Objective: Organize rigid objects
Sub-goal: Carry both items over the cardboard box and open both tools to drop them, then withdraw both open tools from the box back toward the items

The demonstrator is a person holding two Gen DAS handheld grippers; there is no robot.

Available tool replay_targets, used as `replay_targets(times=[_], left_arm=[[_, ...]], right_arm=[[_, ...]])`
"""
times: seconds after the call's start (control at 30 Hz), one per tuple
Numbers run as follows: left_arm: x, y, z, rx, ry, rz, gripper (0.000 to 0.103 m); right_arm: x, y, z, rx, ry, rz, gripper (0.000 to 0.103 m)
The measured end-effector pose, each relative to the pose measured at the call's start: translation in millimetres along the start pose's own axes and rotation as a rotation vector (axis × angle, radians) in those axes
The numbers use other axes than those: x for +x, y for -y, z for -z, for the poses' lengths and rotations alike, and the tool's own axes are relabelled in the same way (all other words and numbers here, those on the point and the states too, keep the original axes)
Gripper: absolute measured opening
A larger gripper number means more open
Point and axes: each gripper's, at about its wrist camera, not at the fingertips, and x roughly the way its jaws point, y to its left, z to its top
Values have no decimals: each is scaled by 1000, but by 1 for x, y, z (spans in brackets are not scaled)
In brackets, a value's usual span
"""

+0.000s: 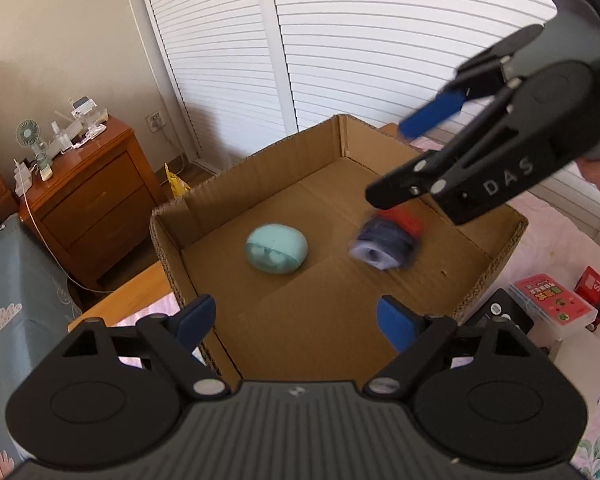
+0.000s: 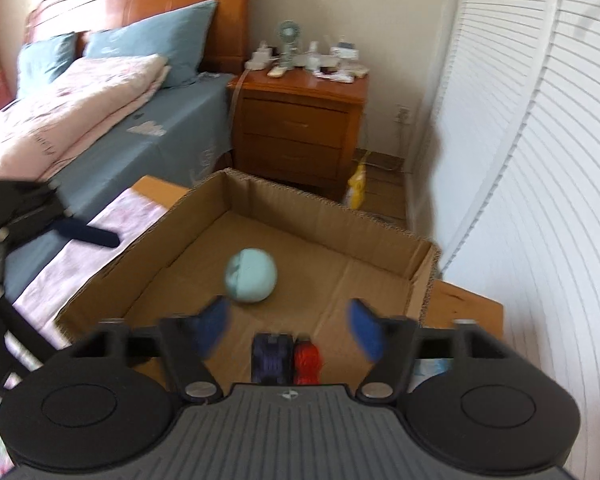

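Observation:
An open cardboard box [image 1: 168, 236] [image 2: 324, 208] sits on the bed. A pale teal egg-shaped case [image 1: 276, 252] [image 2: 251, 276] lies on the box floor. A blue and red toy [image 1: 384, 244] [image 2: 286, 360] shows blurred over the box's right part, just under my right gripper [image 1: 388, 162] [image 2: 288, 328]; no pad touches it. That gripper is open above the box. My left gripper [image 1: 296, 320] stands open over the box's near edge with nothing between its fingers; in the right wrist view one of its fingers [image 2: 88, 234] shows at the left.
A wooden nightstand [image 1: 88, 204] [image 2: 300, 128] with a small fan and clutter stands beyond the box. White louvred doors [image 1: 380, 40] lie behind. A card pack [image 1: 552, 304] and a red box [image 1: 590, 282] rest on the bedding at the right. A yellow bag [image 2: 358, 188] is on the floor.

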Motion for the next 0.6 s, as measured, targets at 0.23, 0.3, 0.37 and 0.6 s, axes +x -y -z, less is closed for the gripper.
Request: replay_targets(times=[0.23, 0.3, 0.37, 0.6], left_arm=[[-15, 6, 7, -8, 19, -1, 93], [-24, 10, 9, -13, 33, -2, 93], [-32, 14, 12, -22, 42, -5, 94], [-65, 35, 28, -33, 84, -58, 99]], right_arm=[[-27, -10, 11, 13, 56, 30, 103], [-35, -16, 18, 5, 47, 45, 103], [-45, -24, 26, -2, 46, 63, 103], [-83, -46, 62, 35, 28, 133, 103]])
